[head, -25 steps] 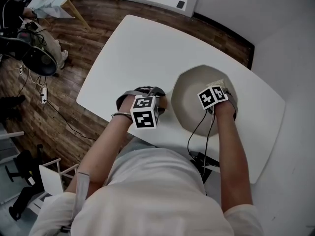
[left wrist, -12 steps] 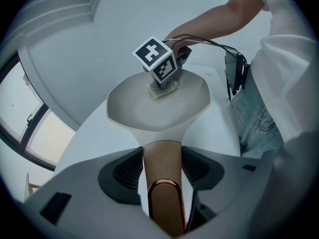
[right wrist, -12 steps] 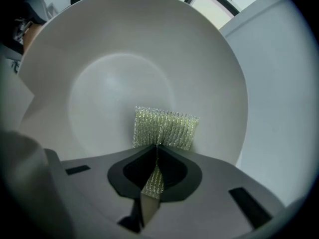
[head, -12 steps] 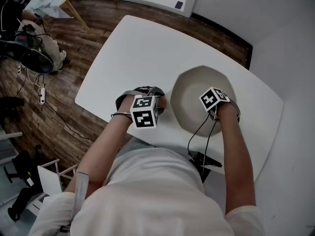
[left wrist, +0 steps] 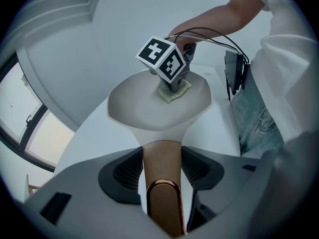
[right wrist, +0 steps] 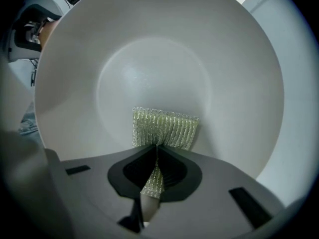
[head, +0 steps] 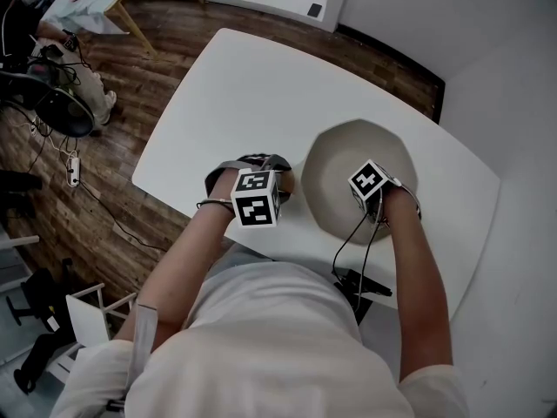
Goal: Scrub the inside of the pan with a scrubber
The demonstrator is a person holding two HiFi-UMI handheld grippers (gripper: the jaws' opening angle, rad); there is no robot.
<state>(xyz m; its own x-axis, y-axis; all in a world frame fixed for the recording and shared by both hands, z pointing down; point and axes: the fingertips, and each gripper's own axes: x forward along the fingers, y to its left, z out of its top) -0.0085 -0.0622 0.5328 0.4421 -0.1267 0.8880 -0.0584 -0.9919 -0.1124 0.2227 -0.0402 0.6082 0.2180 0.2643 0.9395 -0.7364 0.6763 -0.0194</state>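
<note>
A cream-white pan [head: 335, 168] sits on the white table [head: 226, 94]; its wooden handle [left wrist: 161, 168] with a copper end runs between my left gripper's jaws. The left gripper [left wrist: 160, 171] is shut on that handle and holds the pan [left wrist: 144, 108] steady. My right gripper [right wrist: 156, 151] is shut on a pale green mesh scrubber [right wrist: 165, 128], which presses flat against the pan's inner wall [right wrist: 154, 68] near the bottom. In the left gripper view the scrubber [left wrist: 174, 90] lies under the right gripper's marker cube [left wrist: 162, 59]. In the head view the right gripper [head: 372, 185] is over the pan's right half.
The table's near edge [head: 287, 255] is close to my body. A cable [head: 352, 233] hangs from the right gripper over the pan's rim. Wooden floor [head: 87, 181] with chairs and cords lies to the left. A grey wall [head: 487, 77] rises on the right.
My right gripper has slid with the scrubber a little toward the pan's middle and nearer me. The left gripper and pan have stayed put.
</note>
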